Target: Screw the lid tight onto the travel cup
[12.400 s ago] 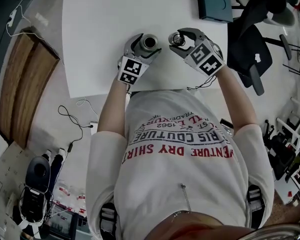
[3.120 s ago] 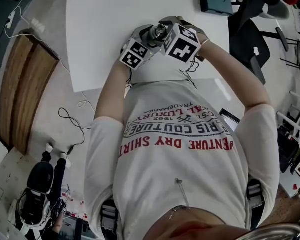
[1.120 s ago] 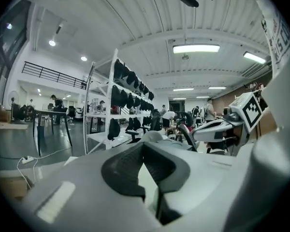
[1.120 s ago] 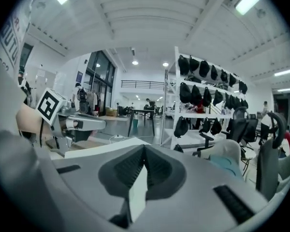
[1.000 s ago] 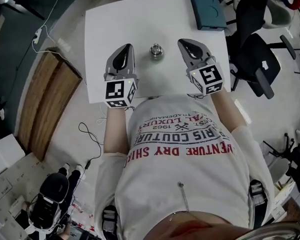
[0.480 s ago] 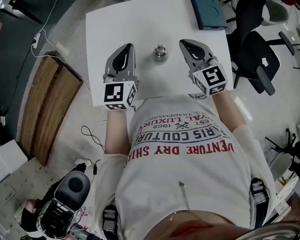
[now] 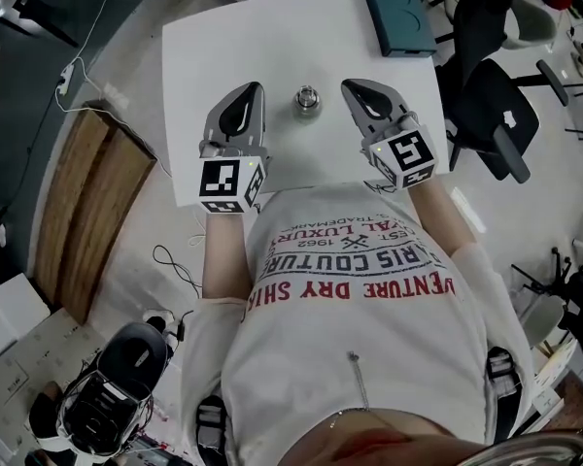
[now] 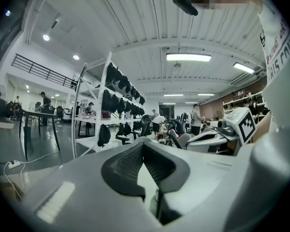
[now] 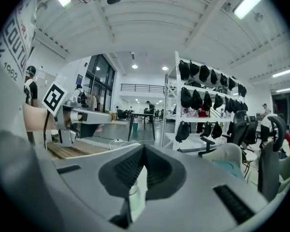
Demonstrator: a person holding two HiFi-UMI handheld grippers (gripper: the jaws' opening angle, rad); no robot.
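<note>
Looking down, we see the travel cup standing upright on the white counter between our left tool and right tool, touching neither. Its lid seems to sit on top, though it is too small for us to judge how tightly. Both tools have their jaws pressed together on nothing, tips pointing away from us, and a teal box lies at the counter's far right corner.
</note>
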